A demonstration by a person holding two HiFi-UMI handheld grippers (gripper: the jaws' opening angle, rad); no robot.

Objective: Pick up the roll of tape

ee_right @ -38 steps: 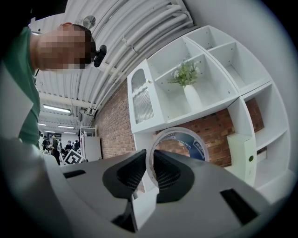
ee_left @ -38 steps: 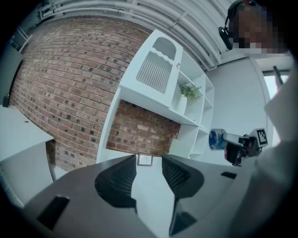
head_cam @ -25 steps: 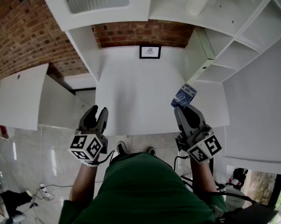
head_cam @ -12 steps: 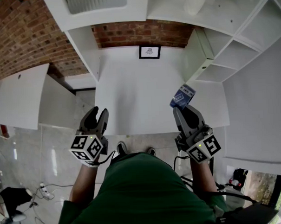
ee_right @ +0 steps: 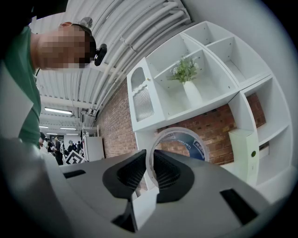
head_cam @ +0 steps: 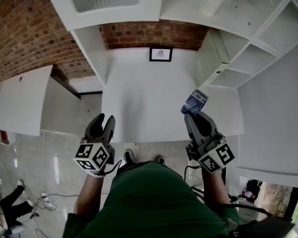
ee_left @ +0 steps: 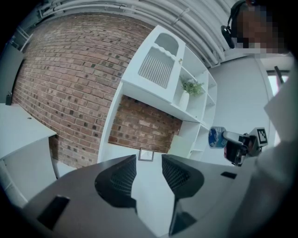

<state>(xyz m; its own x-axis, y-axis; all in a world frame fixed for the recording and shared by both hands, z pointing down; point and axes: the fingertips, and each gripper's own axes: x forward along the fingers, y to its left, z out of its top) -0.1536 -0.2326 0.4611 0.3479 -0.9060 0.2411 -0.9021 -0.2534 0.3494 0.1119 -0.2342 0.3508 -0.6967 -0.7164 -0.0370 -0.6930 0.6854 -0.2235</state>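
The roll of tape (head_cam: 194,102), clear with a blue core label, is clamped by its rim between the jaws of my right gripper (head_cam: 194,115), lifted off the white table (head_cam: 148,96) near its right edge. In the right gripper view the roll (ee_right: 186,139) stands upright as a ring rising out of my right gripper (ee_right: 150,171), whose pads pinch its wall. My left gripper (head_cam: 103,123) hovers over the table's front left corner, open with nothing between its fingers. From the left gripper view, my left gripper (ee_left: 148,173) shows a bare gap, and the tape (ee_left: 216,137) appears at the far right.
A small framed picture (head_cam: 160,54) leans against the brick wall at the table's back. White shelving (head_cam: 245,62) stands on the right, with a potted plant (ee_right: 185,70) on a shelf. A second white desk (head_cam: 20,102) sits to the left, above a glossy floor.
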